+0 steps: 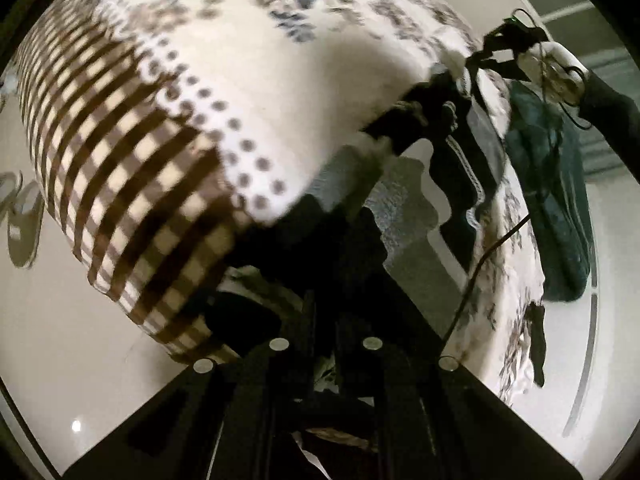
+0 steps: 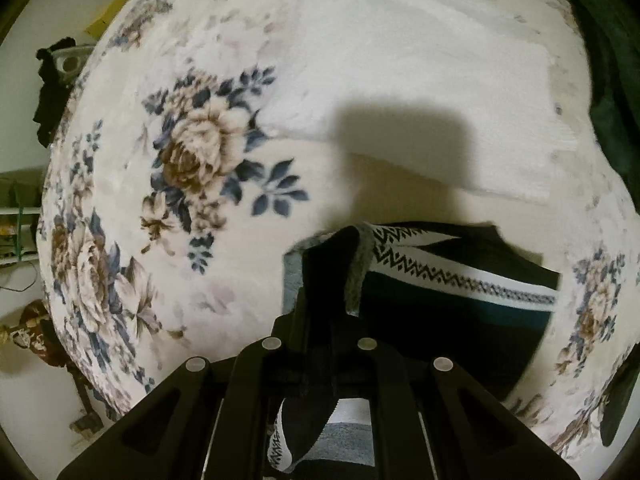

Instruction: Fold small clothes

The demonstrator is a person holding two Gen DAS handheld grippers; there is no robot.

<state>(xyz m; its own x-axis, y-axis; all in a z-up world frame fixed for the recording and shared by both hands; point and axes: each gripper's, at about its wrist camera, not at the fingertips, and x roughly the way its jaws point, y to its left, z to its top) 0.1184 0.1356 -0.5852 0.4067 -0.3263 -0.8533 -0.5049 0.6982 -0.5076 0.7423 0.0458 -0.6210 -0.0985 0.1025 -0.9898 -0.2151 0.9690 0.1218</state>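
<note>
No writing can be read. The small garment (image 2: 460, 280) is black, grey and teal, with a white band of black zigzag. It lies on the floral bed cover (image 2: 192, 152). The right tool (image 2: 326, 264) pinches its near edge; the left tool (image 1: 352, 216) grips its other end.

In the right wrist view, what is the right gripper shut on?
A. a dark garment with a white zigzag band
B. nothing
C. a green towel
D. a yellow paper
A: the right gripper pinches the dark garment, whose zigzag band runs beside it.
</note>
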